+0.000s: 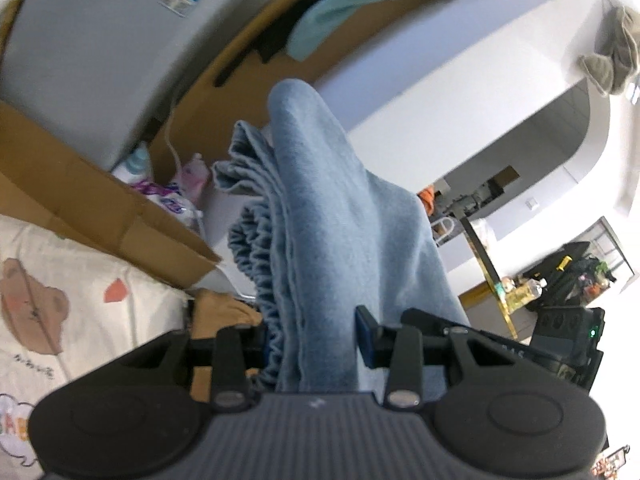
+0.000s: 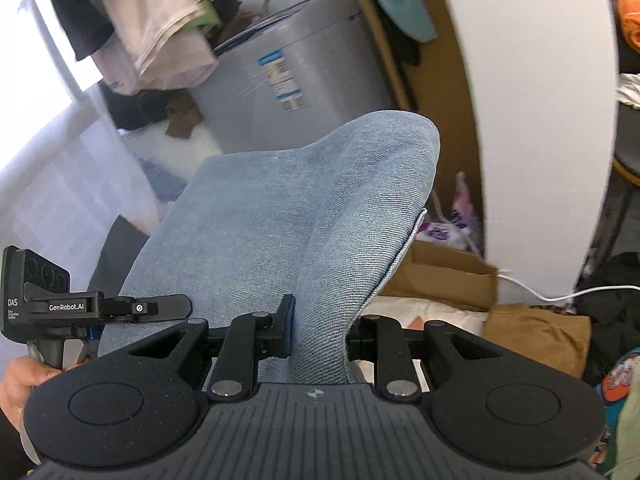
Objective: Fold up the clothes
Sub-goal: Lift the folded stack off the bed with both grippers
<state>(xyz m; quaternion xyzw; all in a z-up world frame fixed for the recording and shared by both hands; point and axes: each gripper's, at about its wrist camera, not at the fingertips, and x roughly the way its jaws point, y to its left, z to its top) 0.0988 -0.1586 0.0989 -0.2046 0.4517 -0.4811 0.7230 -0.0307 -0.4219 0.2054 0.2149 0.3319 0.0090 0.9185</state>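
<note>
A light blue denim garment (image 1: 320, 216) with a gathered elastic waistband hangs lifted in the air, bunched into folds. My left gripper (image 1: 310, 340) is shut on it, the waistband ruffles pressed between the pads. In the right wrist view the same blue garment (image 2: 288, 208) arches up in front of the camera, and my right gripper (image 2: 320, 330) is shut on a thick fold of it. The other gripper (image 2: 120, 308) shows at the left of that view, held by a hand, its fingers hidden behind the cloth.
An open cardboard box (image 1: 100, 204) lies on a bed sheet with a bear print (image 1: 60, 320). A grey washing machine (image 2: 296, 76) stands behind, with clothes piled at its left (image 2: 160, 32). A white curved wall (image 2: 532, 120), a teal cloth (image 1: 348, 4) and a brown garment (image 2: 540, 332) are nearby.
</note>
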